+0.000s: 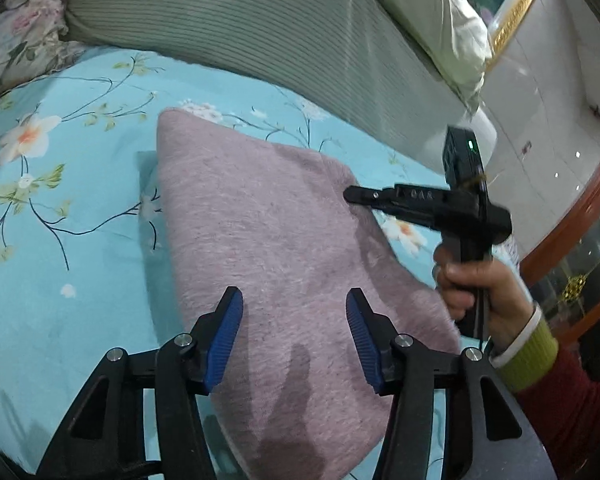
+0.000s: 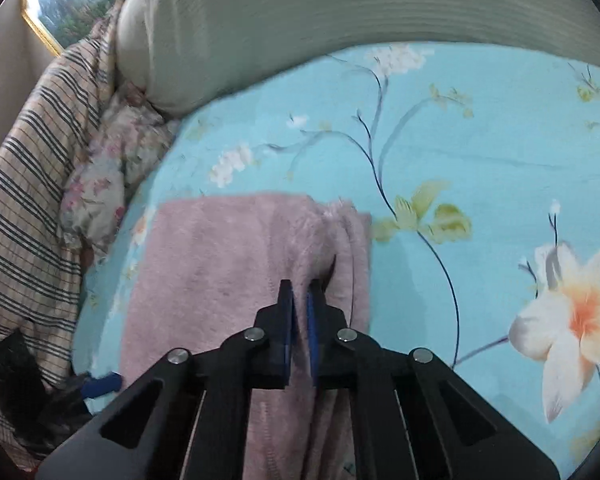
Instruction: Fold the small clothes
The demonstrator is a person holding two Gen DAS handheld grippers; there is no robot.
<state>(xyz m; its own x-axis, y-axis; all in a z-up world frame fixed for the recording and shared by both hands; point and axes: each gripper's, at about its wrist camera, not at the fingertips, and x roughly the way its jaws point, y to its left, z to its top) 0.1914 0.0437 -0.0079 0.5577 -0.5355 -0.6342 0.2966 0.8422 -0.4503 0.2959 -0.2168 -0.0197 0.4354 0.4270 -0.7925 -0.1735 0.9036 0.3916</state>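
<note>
Garment (image 1: 284, 264) of fuzzy pink cloth lies flat on the blue flowered bedsheet (image 1: 60, 240), and everything else is placed here in relation to it. No container shows in either view, so nothing is held in one. Beyond the garment's far edge a ribbed grey-green cushion (image 1: 260, 32) runs across the bed, with a cream pillow (image 1: 432, 12) behind it. Off the garment's side, in the right wrist view, a striped blanket (image 2: 32, 220) and a small flowered bundle (image 2: 100, 184) are heaped at the bed's edge.

The left gripper (image 1: 294, 336) hangs just above the near part of the garment with its blue pads (image 1: 224, 340) spread apart, nothing between them; whether they brush the pile cannot be told.

The right gripper (image 2: 298, 300) sits at the garment's right side, where the cloth is bunched into a raised fold. Its jaws are drawn almost together, and the pink cloth runs through the narrow slot between the pads, so it is clamped on the garment. From the left wrist view its black tip sits at the garment's right edge, carried by a hand (image 1: 484, 292) in a green cuff (image 1: 532, 356).
</note>
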